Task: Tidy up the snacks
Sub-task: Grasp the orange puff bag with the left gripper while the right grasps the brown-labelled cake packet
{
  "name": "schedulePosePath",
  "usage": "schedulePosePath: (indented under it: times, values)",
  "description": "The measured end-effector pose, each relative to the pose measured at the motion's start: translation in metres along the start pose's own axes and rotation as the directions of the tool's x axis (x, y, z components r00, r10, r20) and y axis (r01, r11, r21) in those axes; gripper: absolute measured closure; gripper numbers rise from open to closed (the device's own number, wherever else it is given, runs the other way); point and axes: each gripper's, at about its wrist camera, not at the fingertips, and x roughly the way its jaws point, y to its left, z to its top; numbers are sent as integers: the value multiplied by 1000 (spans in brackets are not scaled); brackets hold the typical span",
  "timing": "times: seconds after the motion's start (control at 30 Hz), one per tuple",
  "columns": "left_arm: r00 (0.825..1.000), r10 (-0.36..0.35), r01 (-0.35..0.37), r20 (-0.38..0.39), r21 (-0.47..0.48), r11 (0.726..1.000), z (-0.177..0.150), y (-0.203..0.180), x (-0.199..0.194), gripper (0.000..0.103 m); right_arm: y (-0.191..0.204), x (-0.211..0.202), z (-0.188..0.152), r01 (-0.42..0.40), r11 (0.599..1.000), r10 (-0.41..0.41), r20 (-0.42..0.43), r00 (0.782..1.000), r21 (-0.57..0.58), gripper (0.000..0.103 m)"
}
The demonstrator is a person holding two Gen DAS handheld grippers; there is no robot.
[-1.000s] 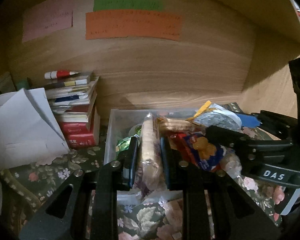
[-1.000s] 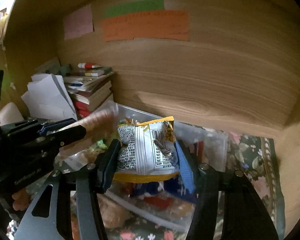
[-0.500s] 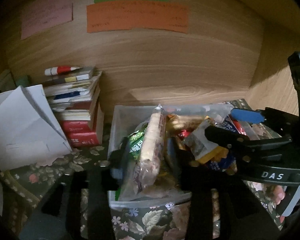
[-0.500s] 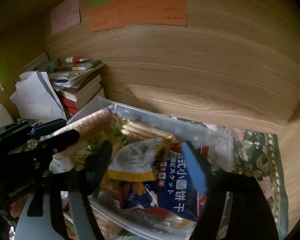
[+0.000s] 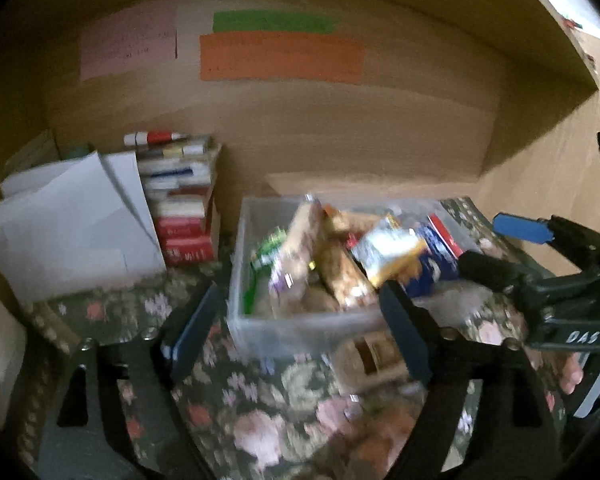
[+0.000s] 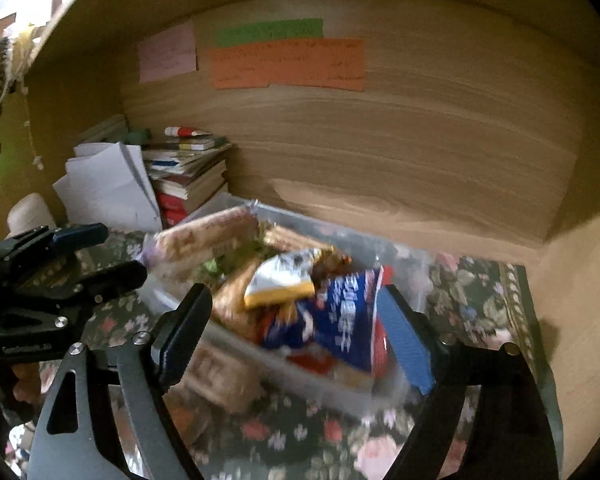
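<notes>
Snacks sit heaped in the clear bin [image 5: 300,332] near the back wall of the floral-cloth table [image 5: 260,408]. The left gripper [image 5: 296,332] and right gripper [image 6: 296,340] both have jaws opening and grip nothing. More packets [image 5: 374,356] lie on the cloth just in front of the bin; I would pick those next, closing squarely across a packet's middle.

Left gripper [image 5: 300,328] and right gripper [image 6: 296,336] side by side, fingers opening, nothing clamped.
</notes>
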Motion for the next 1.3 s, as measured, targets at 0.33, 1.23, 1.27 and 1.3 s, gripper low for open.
schedulePosePath:
  times: [0.33, 1.23, 1.27, 1.3]
  values:
    - [985, -94, 93, -148, -16, 996, -57, -36, 8, 13, -9, -35, -48, -11, 997, 13, -14, 1000, 82, 19]
    - [987, -28, 7, -155, -135, 991, -104, 47, -10, 48, 56, 48, -53, -40, 996, 52, -174, 983, 75, 7]
    - [988, -31, 10, -153, -137, 991, -104, 51, -11, 48, 58, 55, -52, -30, 996, 45, -183, 982, 82, 7]
    - [988, -35, 13, -151, -140, 990, -104, 54, -12, 48, 59, 59, -52, -26, 996, 43, -191, 981, 89, 7]
